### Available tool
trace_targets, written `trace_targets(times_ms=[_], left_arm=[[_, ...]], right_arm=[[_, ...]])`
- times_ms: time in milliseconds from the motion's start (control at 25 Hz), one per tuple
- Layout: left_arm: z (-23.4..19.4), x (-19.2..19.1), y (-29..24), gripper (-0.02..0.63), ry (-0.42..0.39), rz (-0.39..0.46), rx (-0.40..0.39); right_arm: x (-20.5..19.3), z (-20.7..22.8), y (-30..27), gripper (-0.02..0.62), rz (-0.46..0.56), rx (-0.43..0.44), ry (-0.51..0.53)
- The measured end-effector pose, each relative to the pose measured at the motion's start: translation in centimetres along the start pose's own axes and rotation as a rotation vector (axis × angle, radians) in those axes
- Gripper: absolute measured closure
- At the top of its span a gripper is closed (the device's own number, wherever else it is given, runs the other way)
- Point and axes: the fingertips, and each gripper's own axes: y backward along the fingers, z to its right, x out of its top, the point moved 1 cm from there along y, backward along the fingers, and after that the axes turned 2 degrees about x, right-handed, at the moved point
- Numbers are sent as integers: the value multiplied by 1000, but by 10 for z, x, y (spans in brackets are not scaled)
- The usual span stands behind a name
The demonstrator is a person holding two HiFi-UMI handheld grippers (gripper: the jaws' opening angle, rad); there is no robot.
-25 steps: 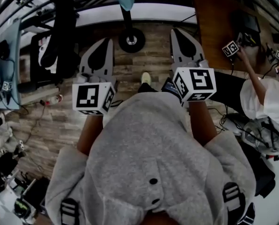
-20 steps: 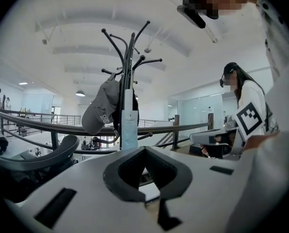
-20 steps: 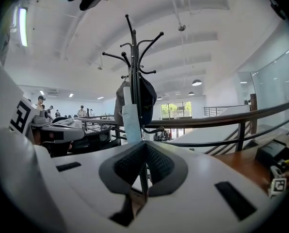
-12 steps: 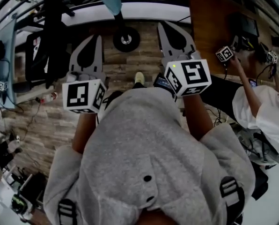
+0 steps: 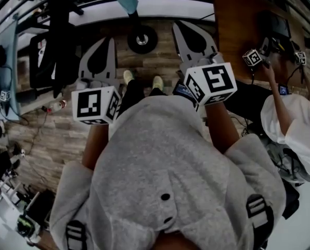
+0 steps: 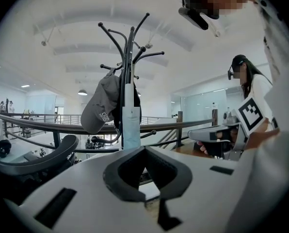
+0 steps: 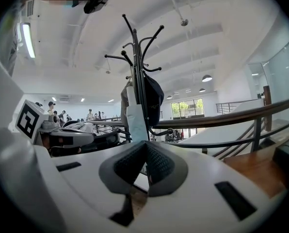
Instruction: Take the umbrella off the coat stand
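1. Both forearms reach forward side by side. The left gripper [image 5: 111, 41] and right gripper [image 5: 179, 27] point nearly level at the coat stand [image 6: 130, 57], each with its jaws pressed together and empty
2. The pale blue umbrella [image 6: 131, 118] hangs on the stand beside a grey cap [image 6: 101, 108], apart from both grippers
3. The umbrella's lower end is hidden behind the jaws, and the head view cuts off its top

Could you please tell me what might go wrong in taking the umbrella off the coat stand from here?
The grey cap hangs beside the umbrella on the coat stand; lifting the umbrella could knock it off. The left gripper and right gripper both have shut jaws, so they must open before grasping. The stand's round base looks small; a sideways pull might tip it.
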Motion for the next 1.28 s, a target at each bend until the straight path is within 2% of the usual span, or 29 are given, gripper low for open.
trace_targets(times_ms=[480,640,760,840,1040,1280], left_arm=[[-48,12,-24,594,18,36,-75],[-65,13,-30,594,21,34,-85],[-77,13,-34,594,37,32,-91],[-87,12,-34,594,39,29,-94],[-105,10,-36,594,44,25,-91],[-119,11,-40,594,47,15,-92]], right_arm=[[19,-20,-49,584,18,-45,24],[21,-29,-67,574,18,-31,22],[21,-32,-81,465,8,-18,18],[22,-37,-93,441,6,-6,14],[21,-51,-119,321,-2,51,32],[15,-58,-148,237,-47,94,37]])
